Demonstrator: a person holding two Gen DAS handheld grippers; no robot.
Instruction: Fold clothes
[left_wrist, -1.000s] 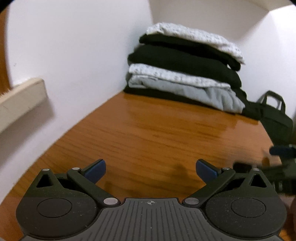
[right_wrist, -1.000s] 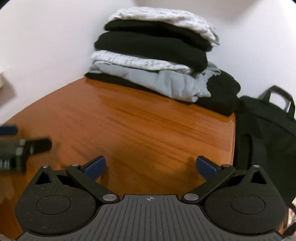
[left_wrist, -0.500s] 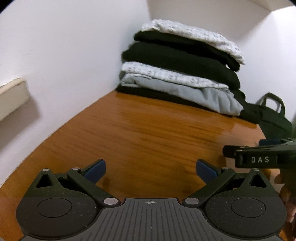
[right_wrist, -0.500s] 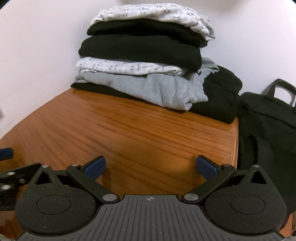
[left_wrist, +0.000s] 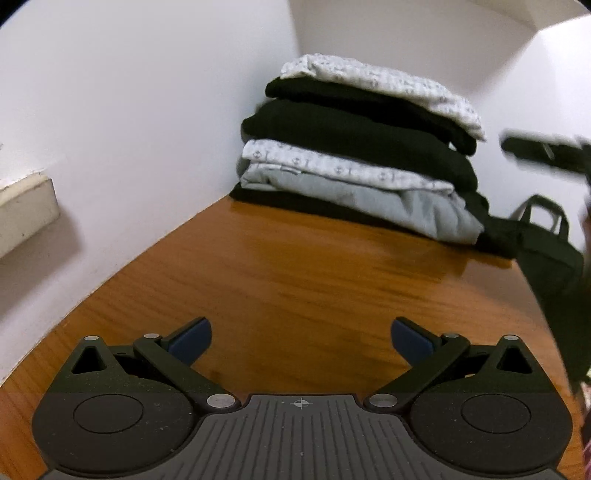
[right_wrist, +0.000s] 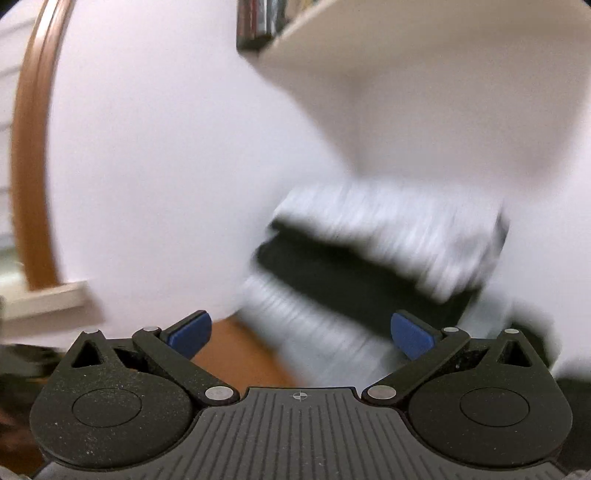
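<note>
The left gripper (left_wrist: 301, 341) hovers low over bare wood with its blue-tipped fingers (left_wrist: 190, 338) spread wide and empty. The right gripper (right_wrist: 299, 332) is likewise spread, gripping nothing, its view blurred as it points at the stack of folded clothes (left_wrist: 360, 155). That stack sits at the worktop's (left_wrist: 295, 280) far corner against the white wall (left_wrist: 147, 129): patterned white, black and grey garments, already folded. The cloth looks soft and limp, likely to sag; the folded front edge seems the best hold. A black bag (left_wrist: 546, 251) stands off the worktop's right edge.
</note>
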